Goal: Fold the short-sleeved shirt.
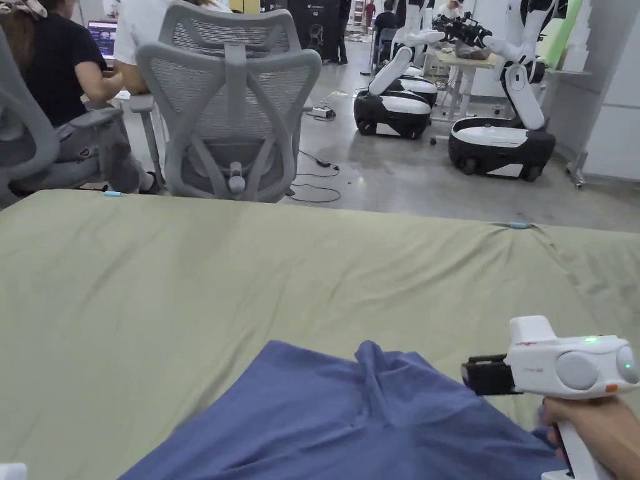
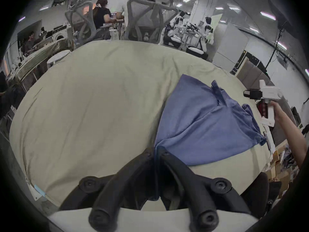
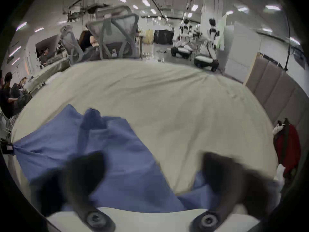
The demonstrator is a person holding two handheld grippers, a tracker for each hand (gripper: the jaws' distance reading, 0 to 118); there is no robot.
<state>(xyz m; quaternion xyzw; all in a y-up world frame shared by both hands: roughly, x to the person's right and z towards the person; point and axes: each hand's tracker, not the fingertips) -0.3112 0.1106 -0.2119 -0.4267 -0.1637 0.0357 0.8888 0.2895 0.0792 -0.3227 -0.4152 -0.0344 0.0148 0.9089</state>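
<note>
The blue shirt (image 2: 205, 123) lies rumpled on the green-covered table (image 1: 250, 281), not yet spread flat, so this looks like the laying-out step before any fold. The left hand-held gripper (image 2: 156, 149) is clenched on a corner of the shirt. The right hand-held gripper (image 3: 152, 172) hangs released above the cloth. Next it likely needs to catch the opposite edge and pull the shirt taut.

A robotics lab in an open office: wheeled white robots (image 1: 500, 134) stand on the concrete floor (image 1: 400, 175), mesh office chairs (image 1: 231, 106) nearby, strip ceiling lights (image 2: 267, 15) overhead.
</note>
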